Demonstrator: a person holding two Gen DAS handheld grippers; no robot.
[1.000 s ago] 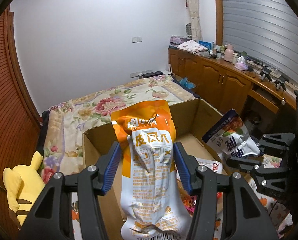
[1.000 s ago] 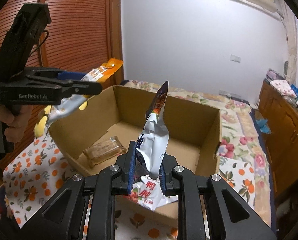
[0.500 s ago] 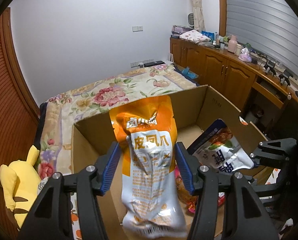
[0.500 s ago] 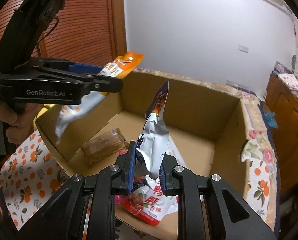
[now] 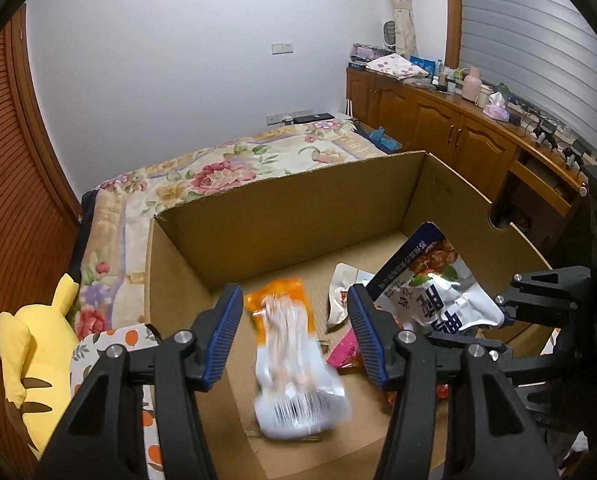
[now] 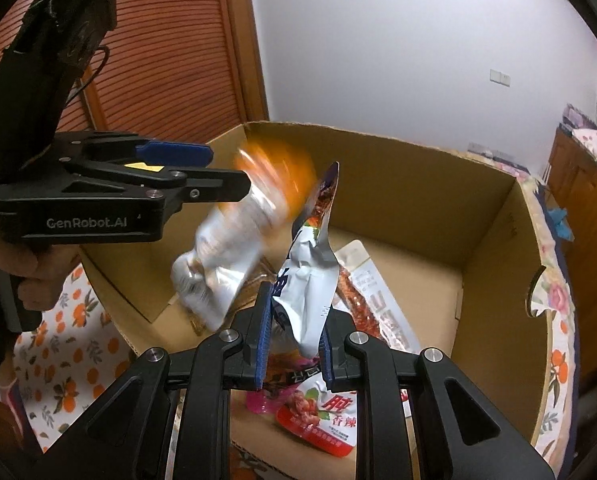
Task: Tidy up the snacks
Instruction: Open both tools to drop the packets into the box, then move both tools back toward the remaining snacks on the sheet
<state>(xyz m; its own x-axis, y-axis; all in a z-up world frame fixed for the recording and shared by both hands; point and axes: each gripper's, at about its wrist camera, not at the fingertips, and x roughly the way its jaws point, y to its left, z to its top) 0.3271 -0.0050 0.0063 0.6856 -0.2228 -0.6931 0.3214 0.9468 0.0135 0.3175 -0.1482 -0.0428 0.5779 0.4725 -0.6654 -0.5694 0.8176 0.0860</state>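
Left wrist view looks down on a bed [image 5: 218,168] bearing an open cardboard box [image 5: 298,200]. Over the box the left gripper [image 5: 294,336] has its jaws wide and grips nothing; the orange pouch [image 5: 294,356] is loose between and below them, blurred, not touching either pad (it looks to be in mid-air). Beside it the right gripper [image 6: 294,332] is clamped narrow on a silver-blue pouch [image 6: 310,280], above other packets on the box floor.
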